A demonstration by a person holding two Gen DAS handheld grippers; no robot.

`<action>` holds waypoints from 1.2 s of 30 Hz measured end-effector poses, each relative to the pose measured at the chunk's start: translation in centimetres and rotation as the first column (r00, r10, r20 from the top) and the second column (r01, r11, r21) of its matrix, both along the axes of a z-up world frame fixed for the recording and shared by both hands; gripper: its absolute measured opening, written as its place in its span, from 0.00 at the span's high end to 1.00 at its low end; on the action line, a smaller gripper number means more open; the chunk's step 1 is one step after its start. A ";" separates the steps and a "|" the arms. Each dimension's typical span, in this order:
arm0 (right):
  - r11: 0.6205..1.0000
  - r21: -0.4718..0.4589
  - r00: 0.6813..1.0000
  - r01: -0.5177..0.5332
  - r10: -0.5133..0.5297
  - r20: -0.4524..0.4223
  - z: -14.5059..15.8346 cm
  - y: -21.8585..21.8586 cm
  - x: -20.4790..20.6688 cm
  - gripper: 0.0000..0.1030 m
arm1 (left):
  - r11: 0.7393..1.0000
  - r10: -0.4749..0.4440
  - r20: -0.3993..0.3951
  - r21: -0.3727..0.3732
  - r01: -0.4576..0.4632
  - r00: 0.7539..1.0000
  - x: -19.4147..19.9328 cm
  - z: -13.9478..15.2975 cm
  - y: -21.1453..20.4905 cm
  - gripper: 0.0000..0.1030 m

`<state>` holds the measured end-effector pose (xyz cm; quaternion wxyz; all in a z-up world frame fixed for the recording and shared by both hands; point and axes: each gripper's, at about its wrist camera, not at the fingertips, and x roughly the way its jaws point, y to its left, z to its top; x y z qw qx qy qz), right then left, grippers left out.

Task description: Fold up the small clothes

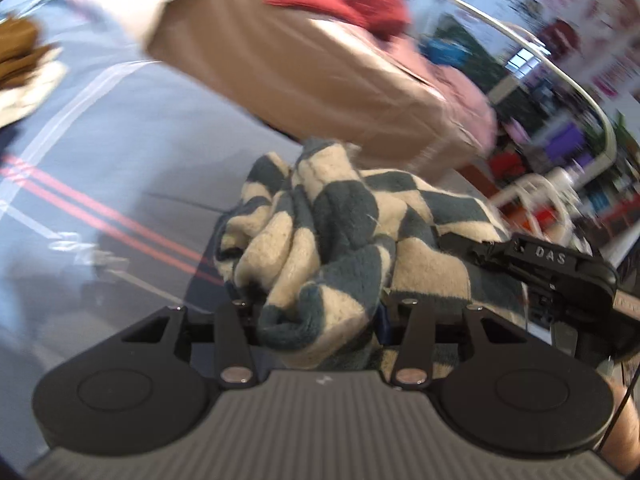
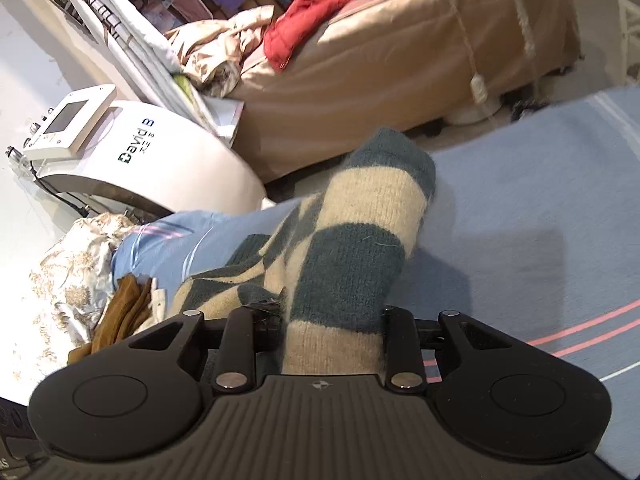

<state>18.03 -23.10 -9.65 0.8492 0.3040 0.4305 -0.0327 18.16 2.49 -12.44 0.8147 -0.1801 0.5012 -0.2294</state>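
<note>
A: You're holding the checked knit (image 1: 340, 240) in both grippers; it's bunched above the blue striped bedsheet (image 1: 132, 152), not lying flat. The left gripper (image 1: 320, 320) has its jaws clamped on a crumpled wad; the right gripper (image 2: 332, 320) is pinching a flatter band of the same knit (image 2: 352, 248), which is sticking up past it.

B: How is it going to handle?

A: Judging by the pile, it's soft, thick and light; it's sagging and folding wherever it isn't supported; nothing fragile, and the fuzz should be keeping it from slipping. You're gripping mid-bunch on the left; I'd be taking an edge or corner instead, though I can't tell where the hem is.

B: Anything crowding you?

A: The brown folded garments (image 2: 120, 312) are lying near the sheet's edge beside a floral cloth (image 2: 68, 272); the white machine (image 2: 132, 160) and the tan couch (image 2: 400, 72) with red clothing (image 2: 304, 28) are sitting well apart; the sheet ahead is looking bare.
</note>
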 end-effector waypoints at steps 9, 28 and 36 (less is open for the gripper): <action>0.976 -0.207 0.998 0.062 -0.060 0.018 7.2 -16.5 -10.3 0.52 | 0.970 -0.230 0.067 -0.068 0.234 0.971 -8.6 4.9 -21.3 0.57; 0.957 -0.234 0.976 0.173 -0.198 -0.090 0.5 -40.9 -24.8 0.07 | 0.910 -0.387 -0.061 0.136 0.392 0.920 -26.1 0.5 -46.7 0.30; 0.875 -0.460 0.987 0.153 -0.157 0.030 6.1 -39.4 -27.1 0.01 | 0.902 -0.398 0.129 0.233 0.363 0.908 -24.5 5.4 -42.1 0.15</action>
